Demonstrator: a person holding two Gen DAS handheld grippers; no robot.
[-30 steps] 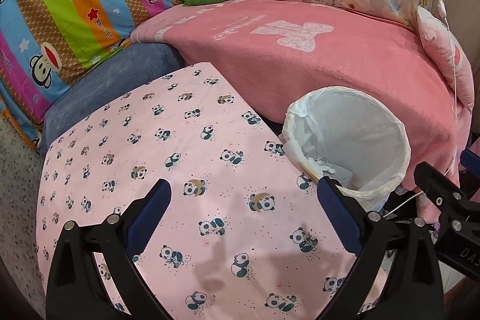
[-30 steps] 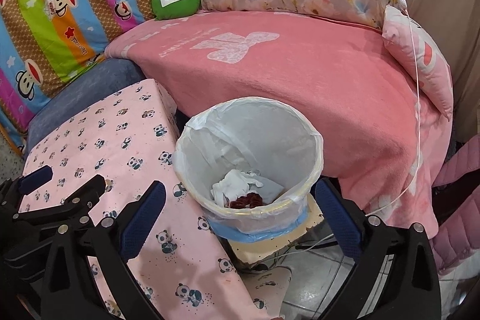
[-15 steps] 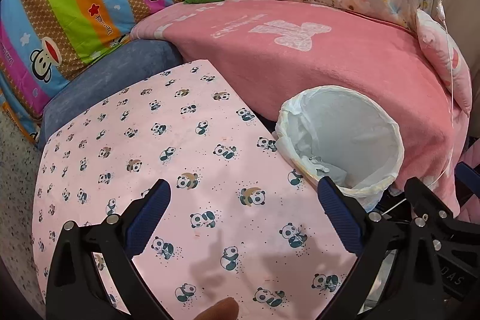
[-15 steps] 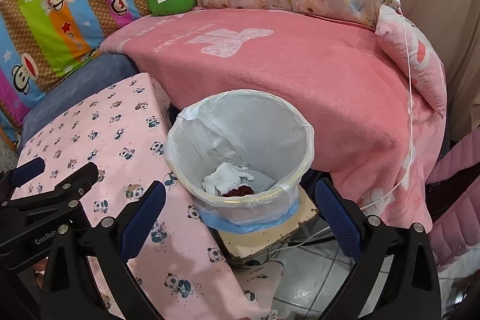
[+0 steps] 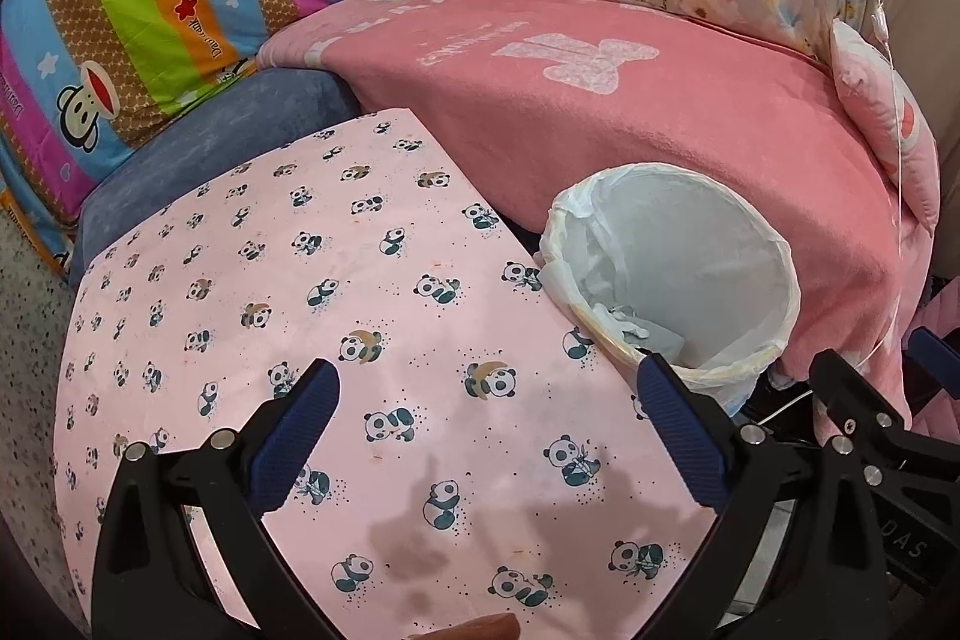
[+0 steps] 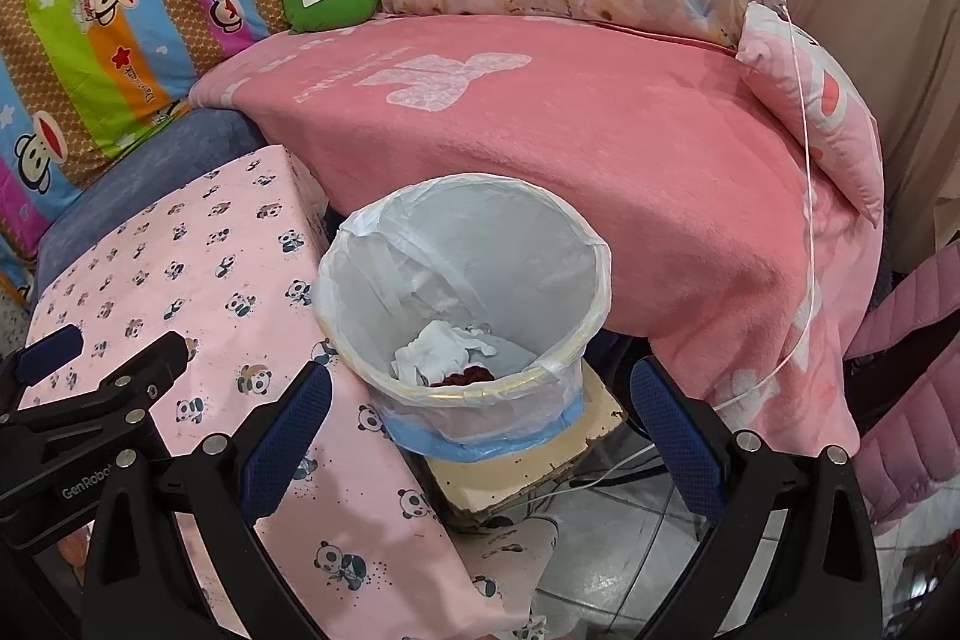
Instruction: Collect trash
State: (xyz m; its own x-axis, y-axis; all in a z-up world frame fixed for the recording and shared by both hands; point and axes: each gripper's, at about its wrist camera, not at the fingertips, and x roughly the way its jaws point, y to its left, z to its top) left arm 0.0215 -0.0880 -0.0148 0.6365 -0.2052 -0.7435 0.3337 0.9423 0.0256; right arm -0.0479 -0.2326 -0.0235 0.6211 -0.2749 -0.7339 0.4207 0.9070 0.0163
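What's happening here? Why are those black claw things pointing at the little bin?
Someone is tidying up trash with a gripper in each hand. Right now both the left gripper and the right gripper are open and holding nothing. The bin stands beside the panda cloth, with a white bag inside. Crumpled white tissue and something dark red lie at the bottom. No trash shows on the cloth.

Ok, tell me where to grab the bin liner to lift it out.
Grip the liner where it folds over the bin's rim, on the near left side facing the right gripper. Come from above, one jaw inside and one outside: the plastic is loose and bunched there, while the far side sits against the pink blanket.
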